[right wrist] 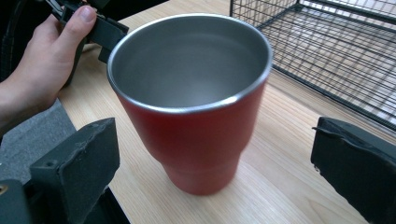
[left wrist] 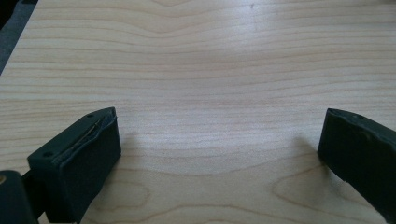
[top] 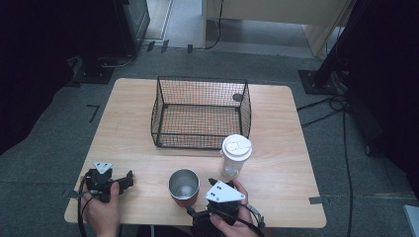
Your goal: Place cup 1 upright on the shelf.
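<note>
At the near edge of the table [top: 276, 197], the right gripper [right wrist: 212, 154] stands with its jaws wide, one on each side of the red cup [right wrist: 194, 100] and neither touching it — the cup sits upright between them on the wood, steel-lined, with nothing to be seen inside. In the high view that gripper [top: 213, 185] comes in just behind and to the right of the cup [top: 184, 186], held in the person's right hand [top: 236, 224]. To the left along the same edge, well apart from the cup, the left gripper [top: 129, 178] rests low in the left hand [top: 101, 212]; its own view looks along bare wood with the jaws wide and nothing between them [left wrist: 219, 140]. Just beyond the cup and a little to the right stands a clear bottle [top: 235, 157] with a white lid, upright and near the front right corner of the wire basket [top: 200, 112], which sits at the middle of the table with nothing visible in it. The step in hand looks like the approach to a grasp on the cup, probably so that it can go into the basket. The next move would call for the jaws to close squarely on the cup's wall, low enough that the taper does not let it slip — and then a lift clear of the basket's front rim, keeping away from the bottle beside it. The left gripper seems to have no part yet.
</note>
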{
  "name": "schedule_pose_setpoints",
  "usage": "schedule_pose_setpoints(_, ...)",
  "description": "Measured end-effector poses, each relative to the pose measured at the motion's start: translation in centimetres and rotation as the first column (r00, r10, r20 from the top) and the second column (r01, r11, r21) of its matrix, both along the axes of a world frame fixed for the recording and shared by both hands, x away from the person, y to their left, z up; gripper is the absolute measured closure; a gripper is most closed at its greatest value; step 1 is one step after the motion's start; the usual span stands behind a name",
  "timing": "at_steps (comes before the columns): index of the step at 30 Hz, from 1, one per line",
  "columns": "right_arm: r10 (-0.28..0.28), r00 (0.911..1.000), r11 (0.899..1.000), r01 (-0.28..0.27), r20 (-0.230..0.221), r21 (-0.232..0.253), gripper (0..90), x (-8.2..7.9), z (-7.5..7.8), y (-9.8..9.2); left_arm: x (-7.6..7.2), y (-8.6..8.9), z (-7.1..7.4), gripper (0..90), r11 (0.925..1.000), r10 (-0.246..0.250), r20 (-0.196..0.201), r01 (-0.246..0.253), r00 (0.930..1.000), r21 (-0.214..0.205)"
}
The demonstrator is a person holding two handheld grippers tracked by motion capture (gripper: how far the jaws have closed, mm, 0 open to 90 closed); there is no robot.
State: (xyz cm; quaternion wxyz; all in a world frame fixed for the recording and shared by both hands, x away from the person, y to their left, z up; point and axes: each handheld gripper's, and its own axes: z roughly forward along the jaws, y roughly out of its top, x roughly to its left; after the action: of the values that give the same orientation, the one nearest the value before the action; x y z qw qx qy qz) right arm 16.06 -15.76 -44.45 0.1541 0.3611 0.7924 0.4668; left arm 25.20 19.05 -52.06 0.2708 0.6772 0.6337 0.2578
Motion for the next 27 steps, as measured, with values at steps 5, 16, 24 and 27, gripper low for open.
schedule_pose_setpoints(5, 0.02, 0.9997, 1.0, -0.02, -0.015, 0.004, 1.3, 0.3, -0.2, 1.2, 0.0, 0.0, 0.0, 0.1, 1.0, 0.0, 0.0, 0.0, 1.0, 0.0)
schedule_pose_setpoints(16, -0.029, 0.9995, 0.999, 0.029, -0.009, 0.017, 1.5, 1.1, -0.6, 3.4, 0.0, 0.0, 0.0, 0.1, 1.0, 0.0, 0.001, 0.0, 1.0, 0.0)
schedule_pose_setpoints(24, -0.073, 0.9973, 0.997, 0.073, -0.006, -0.009, 4.5, 1.6, -0.9, 4.4, 0.0, 0.0, 0.0, 0.1, 1.0, 0.0, 0.0, 0.0, 1.0, 0.0)
schedule_pose_setpoints(27, -0.083, 0.9965, 0.996, 0.083, -0.004, -0.011, 5.3, 1.7, -1.0, 4.5, 0.0, 0.0, 0.0, 0.1, 1.0, 0.0, 0.0, 0.0, 1.0, 0.0)
